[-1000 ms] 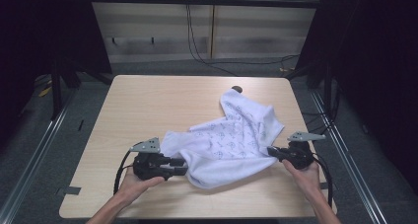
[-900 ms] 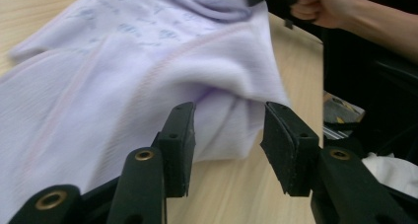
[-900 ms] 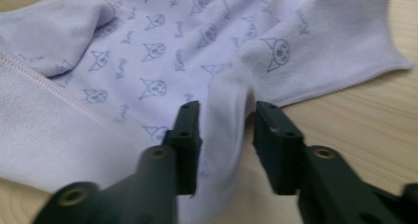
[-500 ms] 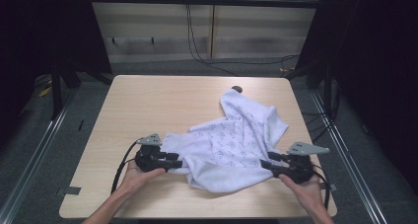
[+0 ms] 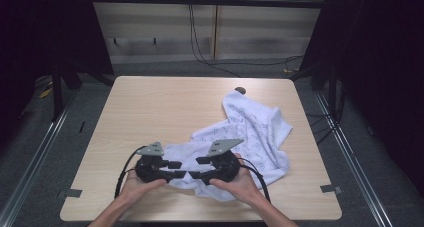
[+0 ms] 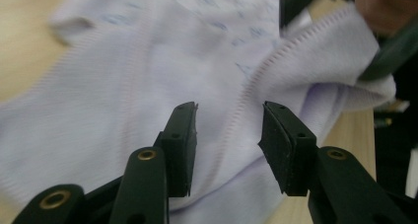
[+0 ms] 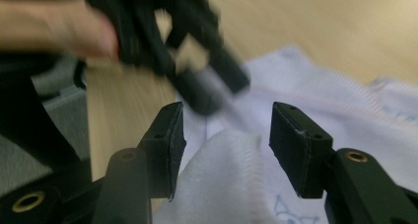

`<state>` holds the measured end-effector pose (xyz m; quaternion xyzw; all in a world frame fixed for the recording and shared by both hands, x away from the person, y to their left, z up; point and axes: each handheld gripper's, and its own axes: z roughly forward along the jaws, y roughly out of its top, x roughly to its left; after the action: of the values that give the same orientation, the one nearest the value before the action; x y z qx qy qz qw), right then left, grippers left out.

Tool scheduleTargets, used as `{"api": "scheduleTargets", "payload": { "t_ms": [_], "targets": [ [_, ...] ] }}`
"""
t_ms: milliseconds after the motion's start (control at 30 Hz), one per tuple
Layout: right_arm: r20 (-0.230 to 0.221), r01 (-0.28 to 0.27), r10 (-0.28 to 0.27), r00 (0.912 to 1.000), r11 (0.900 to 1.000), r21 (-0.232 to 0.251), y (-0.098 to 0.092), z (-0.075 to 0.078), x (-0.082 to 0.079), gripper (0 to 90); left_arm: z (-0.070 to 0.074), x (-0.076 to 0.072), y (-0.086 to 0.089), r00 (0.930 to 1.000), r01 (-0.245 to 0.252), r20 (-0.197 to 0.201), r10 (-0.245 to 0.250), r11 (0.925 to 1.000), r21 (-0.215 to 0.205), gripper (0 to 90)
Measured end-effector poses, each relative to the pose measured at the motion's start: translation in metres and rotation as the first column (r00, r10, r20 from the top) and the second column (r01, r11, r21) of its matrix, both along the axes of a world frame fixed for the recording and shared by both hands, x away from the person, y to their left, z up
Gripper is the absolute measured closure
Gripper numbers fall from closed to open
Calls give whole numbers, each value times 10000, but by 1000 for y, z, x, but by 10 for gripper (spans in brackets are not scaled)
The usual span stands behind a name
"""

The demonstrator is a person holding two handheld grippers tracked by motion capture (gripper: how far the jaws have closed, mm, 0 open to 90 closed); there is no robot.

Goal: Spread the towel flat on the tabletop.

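Both tongs meet at the near edge of the pale wooden table (image 5: 150, 107), left tongs (image 5: 177, 170) and right tongs (image 5: 197, 168) tip to tip, jaws parted, over the near-left hem of a crumpled white patterned knit garment (image 5: 250, 132) stretching far-right.

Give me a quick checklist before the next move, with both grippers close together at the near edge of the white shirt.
1. Left gripper jaws apart over cloth: ok, a clear gap in the left gripper view, nothing clamped.
2. Right gripper jaws apart: ok, open, with a fold of the white shirt rising between them.
3. Clearance between the two grippers: not ok, their tips look nearly touching in the high view.
4. Shirt fully on the table: ok, no part hangs over an edge.
5. Shirt flat: not ok, it lies bunched and creased.
6. Which hem or layer sits between the jaws: cannot tell, both gripper views are blurred.
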<state>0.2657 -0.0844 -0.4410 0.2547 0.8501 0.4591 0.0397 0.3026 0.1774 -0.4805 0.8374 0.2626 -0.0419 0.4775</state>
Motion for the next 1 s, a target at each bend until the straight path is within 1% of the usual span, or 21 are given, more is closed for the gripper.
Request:
{"api": "scheduleTargets", "payload": {
  "t_ms": [33,67,133,167,233,300,333,367,433,467,533,600,667,700,767,833,867,900,933,967,1000],
  "targets": [
    [-152,-48,42,9999,9992,-388,5,-5,1,484,0,4,10,9992,-403,-76,402,9990,-208,587],
    [-342,138,-163,9993,9973,-721,7,-11,3,562,0,6,16,9978,-658,-62,656,9973,-312,588],
    [-407,184,-214,9989,9973,-714,2,-17,3,753,0,11,30,9920,-1257,-195,1246,9898,-676,588],
    [-117,569,-580,9982,9953,-783,-4,-18,1,819,1,12,34,9904,-1372,-284,1352,9866,-880,588],
    [-122,847,-856,9963,9945,-621,-17,-15,-1,838,1,11,34,9917,-1280,-177,1270,9884,-819,594],
    [165,1347,-1343,9908,9906,-252,-39,-10,-6,837,0,7,28,9960,-892,-148,885,9943,-577,608],
    [152,1797,-1797,9836,9837,-16,-54,-7,-8,832,-2,6,22,9975,-695,-112,692,9968,-390,612],
    [161,2034,-2034,9790,9791,26,-67,-6,-11,823,-3,5,17,9985,-533,-113,531,9983,-219,614],
    [230,2506,-2504,9679,9680,-91,-87,-6,-17,787,-7,3,0,9999,-154,-54,156,9992,374,614],
    [179,2848,-2845,9585,9584,-166,-101,-8,-21,791,-9,4,-4,10000,-24,4,23,9987,500,613],
    [137,3237,-3234,9462,9452,-434,-120,-13,-27,787,-11,3,-16,9999,135,24,-137,9969,774,602],
    [-31,3668,-3675,9300,9288,-527,-144,-20,-34,809,-13,4,-24,9997,238,-37,-236,9954,932,590],
    [-143,3966,-3987,9170,9148,-771,-160,-27,-37,805,-16,2,-31,9986,521,33,-531,9889,1392,584],
    [-364,4084,-4126,9102,9085,-882,-171,-32,-38,786,-18,0,-33,9977,668,38,-683,9852,1578,581],
    [-461,4494,-4577,8879,8845,-1257,-186,-39,-39,708,-19,-2,-36,9962,838,108,-868,9820,1691,575],
    [-482,4537,-4616,8858,8831,-1195,-195,-39,-41,627,-18,-5,-36,9951,965,44,-986,9813,1668,565],
    [-357,4645,-4707,8816,8784,-1122,-197,-36,-43,573,-17,-6,-36,9948,998,40,-1020,9802,1710,559],
    [-255,4694,-4736,8804,8778,-954,-198,-32,-44,563,-16,-6,-34,9960,865,73,-887,9839,1567,551],
    [-87,4651,-4666,8844,8828,-668,-197,-26,-44,552,-14,-6,-32,9968,767,111,-792,9862,1469,544],
    [17,4636,-4643,8857,8841,-586,-194,-23,-44,537,-11,-5,-28,9984,463,260,-500,9908,1272,537],
    [210,4528,-4523,8916,8900,-530,-190,-19,-43,526,-8,-3,-23,9989,171,404,-218,9934,1138,528]
  ]
}}
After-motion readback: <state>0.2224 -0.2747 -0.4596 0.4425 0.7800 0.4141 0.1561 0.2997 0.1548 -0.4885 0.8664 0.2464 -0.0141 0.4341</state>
